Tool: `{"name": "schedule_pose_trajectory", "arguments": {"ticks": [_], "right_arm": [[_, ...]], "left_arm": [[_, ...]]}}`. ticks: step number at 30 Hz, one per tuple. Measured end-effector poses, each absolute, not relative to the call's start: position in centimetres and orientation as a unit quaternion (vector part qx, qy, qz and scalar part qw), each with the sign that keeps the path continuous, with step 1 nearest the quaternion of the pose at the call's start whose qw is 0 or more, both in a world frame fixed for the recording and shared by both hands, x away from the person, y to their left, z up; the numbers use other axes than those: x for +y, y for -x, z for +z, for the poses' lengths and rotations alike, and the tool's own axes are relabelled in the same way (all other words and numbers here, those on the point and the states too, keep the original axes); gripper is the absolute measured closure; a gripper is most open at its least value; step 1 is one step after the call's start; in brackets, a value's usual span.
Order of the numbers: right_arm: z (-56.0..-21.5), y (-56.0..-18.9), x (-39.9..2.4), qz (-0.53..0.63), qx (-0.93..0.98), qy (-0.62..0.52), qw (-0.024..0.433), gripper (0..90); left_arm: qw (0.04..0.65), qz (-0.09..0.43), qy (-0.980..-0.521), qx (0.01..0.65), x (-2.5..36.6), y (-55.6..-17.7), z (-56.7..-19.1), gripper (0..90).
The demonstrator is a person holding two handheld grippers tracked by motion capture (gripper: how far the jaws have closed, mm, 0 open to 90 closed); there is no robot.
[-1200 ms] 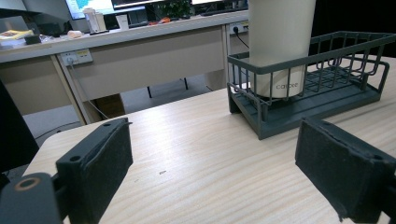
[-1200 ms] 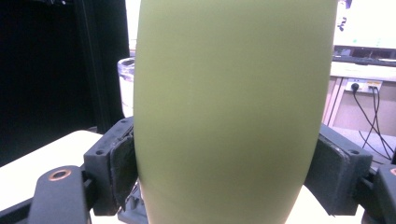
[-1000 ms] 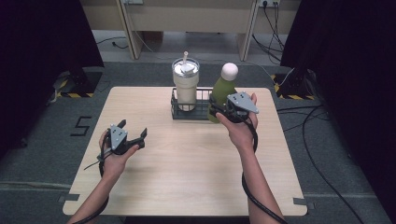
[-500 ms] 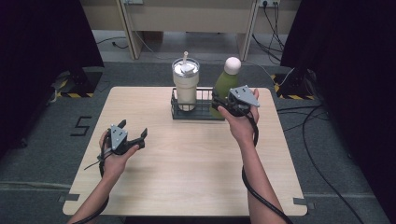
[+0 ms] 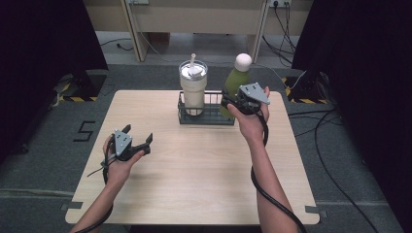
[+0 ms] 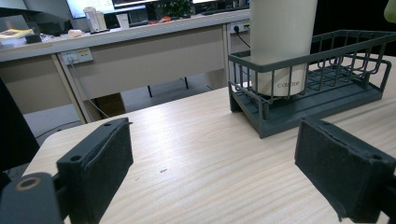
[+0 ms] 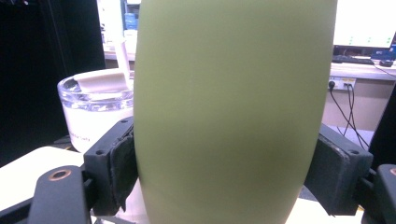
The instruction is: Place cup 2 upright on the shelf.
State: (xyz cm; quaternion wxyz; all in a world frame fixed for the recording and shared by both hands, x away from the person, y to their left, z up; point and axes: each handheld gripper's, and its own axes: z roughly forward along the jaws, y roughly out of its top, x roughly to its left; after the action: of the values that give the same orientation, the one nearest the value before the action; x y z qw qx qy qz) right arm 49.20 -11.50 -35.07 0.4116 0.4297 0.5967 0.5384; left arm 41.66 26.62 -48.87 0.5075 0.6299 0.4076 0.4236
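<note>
Jaws of right gripper [image 5: 232, 103] clamp green bottle [image 7: 233, 107]; left gripper [image 5: 137, 137] gapes (tumbler [image 6: 279, 46] reads "calore"?).

right hand-held gripper [image 5: 232, 103] gripping green bottle [image 5: 233, 82]

the high view hangs above the person's side, looking forward and down over the whole light wooden table [image 5: 194, 184]. the left gripper view sits low near the tabletop, facing the dark wire basket [image 6: 322, 88] from a short way off. the right gripper view is jammed right up against the green rounded bottle [image 7: 233, 112]. all three share the cream plastic tumbler [image 5: 193, 90].
</note>
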Motion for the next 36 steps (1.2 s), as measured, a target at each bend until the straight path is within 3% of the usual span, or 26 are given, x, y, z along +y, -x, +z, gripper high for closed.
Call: {"name": "schedule_pose_trajectory", "arguments": {"ticks": [36], "right_arm": [[-33.2,-54.0,-10.4,0.529,0.595,-0.445,0.410,21.1]], "left_arm": [[0.506,0.424,-0.628,0.412,27.0,-41.7,-48.9,10.6]]}}
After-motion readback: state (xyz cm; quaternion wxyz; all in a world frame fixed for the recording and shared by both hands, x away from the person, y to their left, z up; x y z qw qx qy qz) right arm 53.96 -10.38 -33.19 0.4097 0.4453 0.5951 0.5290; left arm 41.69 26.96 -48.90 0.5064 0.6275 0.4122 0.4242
